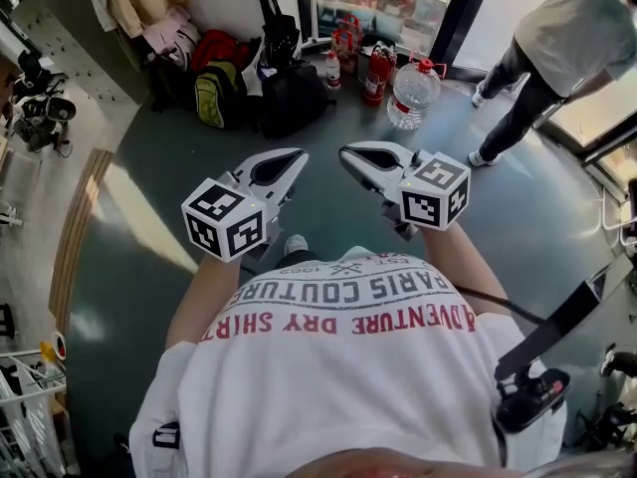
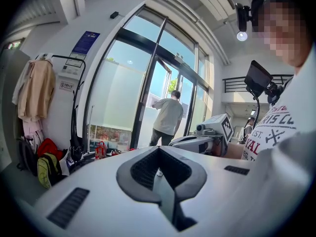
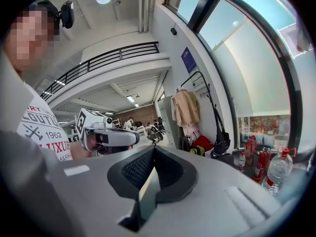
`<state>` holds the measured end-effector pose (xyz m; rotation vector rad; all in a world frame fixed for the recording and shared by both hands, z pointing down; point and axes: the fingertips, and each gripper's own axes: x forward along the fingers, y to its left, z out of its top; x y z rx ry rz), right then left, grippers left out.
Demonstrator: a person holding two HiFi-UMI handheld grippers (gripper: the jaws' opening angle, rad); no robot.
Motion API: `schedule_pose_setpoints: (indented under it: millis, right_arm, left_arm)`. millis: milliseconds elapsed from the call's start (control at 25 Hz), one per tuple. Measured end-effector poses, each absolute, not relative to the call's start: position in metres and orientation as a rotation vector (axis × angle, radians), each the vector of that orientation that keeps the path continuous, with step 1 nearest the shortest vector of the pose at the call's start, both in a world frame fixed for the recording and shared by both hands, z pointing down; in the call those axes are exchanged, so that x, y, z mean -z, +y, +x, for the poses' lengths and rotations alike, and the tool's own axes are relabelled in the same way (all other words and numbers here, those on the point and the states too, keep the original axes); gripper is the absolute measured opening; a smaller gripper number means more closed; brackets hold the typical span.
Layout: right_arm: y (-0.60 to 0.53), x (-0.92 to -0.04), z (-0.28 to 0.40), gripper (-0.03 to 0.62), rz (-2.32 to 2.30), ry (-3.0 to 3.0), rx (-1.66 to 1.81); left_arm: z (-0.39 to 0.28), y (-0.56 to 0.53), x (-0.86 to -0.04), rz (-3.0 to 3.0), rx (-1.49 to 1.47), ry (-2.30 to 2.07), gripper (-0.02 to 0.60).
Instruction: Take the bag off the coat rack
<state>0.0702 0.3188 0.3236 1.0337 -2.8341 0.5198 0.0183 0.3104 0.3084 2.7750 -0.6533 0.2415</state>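
Note:
A black bag (image 1: 278,34) hangs by long straps from the black coat rack (image 2: 75,78) against the white wall, next to a beige coat (image 2: 35,90). In the right gripper view the bag (image 3: 220,141) hangs to the right of that coat (image 3: 186,107). Both grippers are held side by side in front of the person's chest, well short of the rack. My left gripper (image 1: 298,155) has its jaws together with nothing between them, also seen in its own view (image 2: 159,153). My right gripper (image 1: 344,153) is likewise shut and holds nothing (image 3: 154,154).
Backpacks (image 1: 289,98) and a red bag (image 1: 214,48) lie on the floor under the rack. Red fire extinguishers (image 1: 376,73) and a big water bottle (image 1: 413,93) stand by the glass door. A person in a grey shirt (image 1: 572,33) stands at the doorway.

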Motion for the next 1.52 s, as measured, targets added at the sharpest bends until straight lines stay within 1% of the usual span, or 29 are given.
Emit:
schedule_pose_setpoints:
  millis: [200, 360, 560, 880, 1040, 1280, 1520]
  right_arm:
    - [0.282, -0.342, 0.069, 0.002, 1.05, -2.82, -0.548]
    - [0.231, -0.359, 0.063, 0.002, 1.043, -2.81, -0.56]
    - [0.119, -0.381, 0.053, 0.002, 1.041, -2.796, -0.587]
    - [-0.092, -0.378, 0.022, 0.002, 1.066, -2.77, -0.626]
    - [-0.175, -0.371, 0.003, 0.002, 1.089, -2.754, -0.549]
    - [-0.244, -0.354, -0.001, 0.002, 1.13, -2.742, -0.481]
    - [-0.297, -0.363, -0.006, 0.002, 1.086, -2.75, -0.505]
  left_arm:
    - [0.011, 0.275, -0.325, 2.749, -0.23, -0.656, 0.002]
    - [0.003, 0.223, -0.342, 2.733, -0.224, -0.661, 0.002]
    - [-0.011, 0.11, -0.364, 2.709, -0.229, -0.674, 0.002]
    - [-0.052, -0.098, -0.362, 2.669, -0.253, -0.696, 0.002]
    - [-0.076, -0.187, -0.354, 2.683, -0.24, -0.728, 0.002]
    - [-0.087, -0.261, -0.332, 2.713, -0.186, -0.772, 0.002]
    - [-0.088, -0.311, -0.341, 2.694, -0.201, -0.792, 0.002]
